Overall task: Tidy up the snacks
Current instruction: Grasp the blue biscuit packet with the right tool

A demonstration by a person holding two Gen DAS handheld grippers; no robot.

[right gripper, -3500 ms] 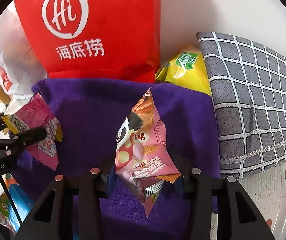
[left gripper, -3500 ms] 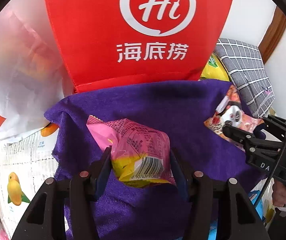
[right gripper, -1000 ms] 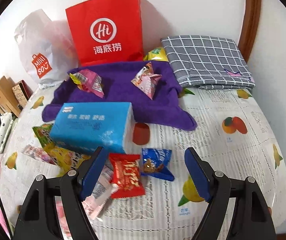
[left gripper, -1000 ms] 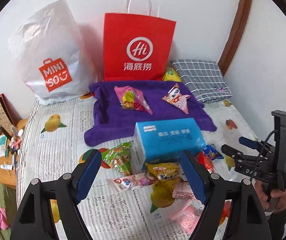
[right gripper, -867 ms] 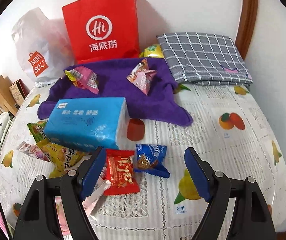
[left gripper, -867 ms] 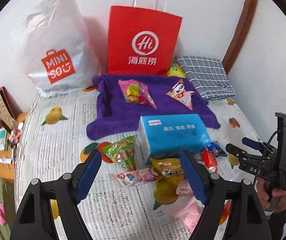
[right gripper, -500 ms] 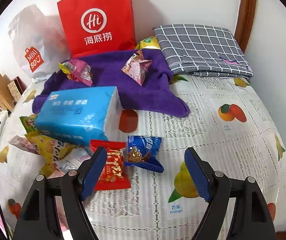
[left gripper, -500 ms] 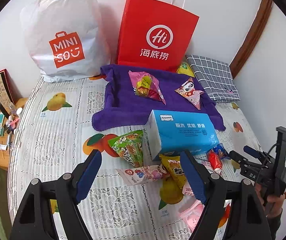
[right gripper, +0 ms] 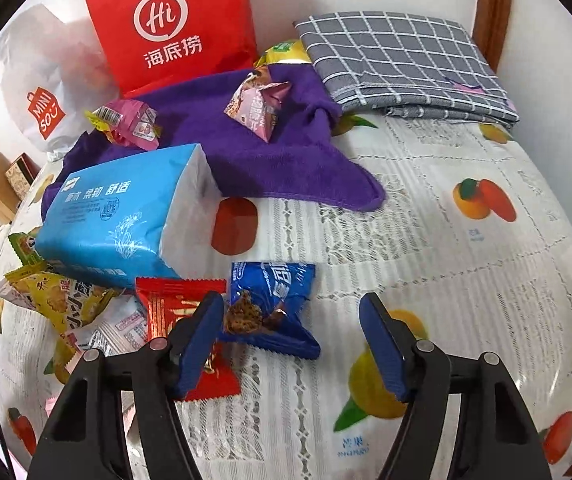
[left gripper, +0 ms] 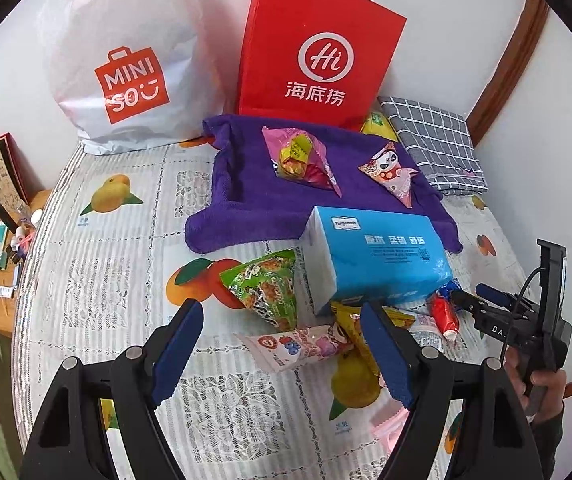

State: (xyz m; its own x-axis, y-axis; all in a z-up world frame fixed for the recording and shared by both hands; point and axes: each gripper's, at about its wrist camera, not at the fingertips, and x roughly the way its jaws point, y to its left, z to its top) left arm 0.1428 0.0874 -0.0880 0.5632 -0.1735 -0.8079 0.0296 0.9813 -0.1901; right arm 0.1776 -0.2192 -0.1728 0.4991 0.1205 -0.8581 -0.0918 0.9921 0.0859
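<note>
Two snack packs lie on the purple towel (left gripper: pixel 242 200): a pink and yellow pack (left gripper: pixel 301 158) and a pink panda pack (left gripper: pixel 389 176). In front of the blue tissue pack (left gripper: pixel 373 256) lie loose snacks: a green pack (left gripper: pixel 266 288), a white strawberry pack (left gripper: pixel 297 346), a yellow pack (right gripper: pixel 62 304), a red pack (right gripper: pixel 174 308) and a blue pack (right gripper: pixel 270 304). My left gripper (left gripper: pixel 282 354) is open and empty above the green and strawberry packs. My right gripper (right gripper: pixel 289 340) is open and empty, low over the blue pack; it also shows in the left wrist view (left gripper: pixel 485 300).
A red paper bag (left gripper: pixel 317 52) and a white MINISO bag (left gripper: pixel 126 60) stand against the back wall. A folded grey checked cloth (right gripper: pixel 401 60) lies at the back right, with a yellow bag (right gripper: pixel 286 50) beside it. The fruit-print tablecloth (right gripper: pixel 445 240) covers the table.
Both grippers let go of their packs on the towel and pulled back. Over the last second both have moved down and closer to the loose snacks, the right one over the blue pack.
</note>
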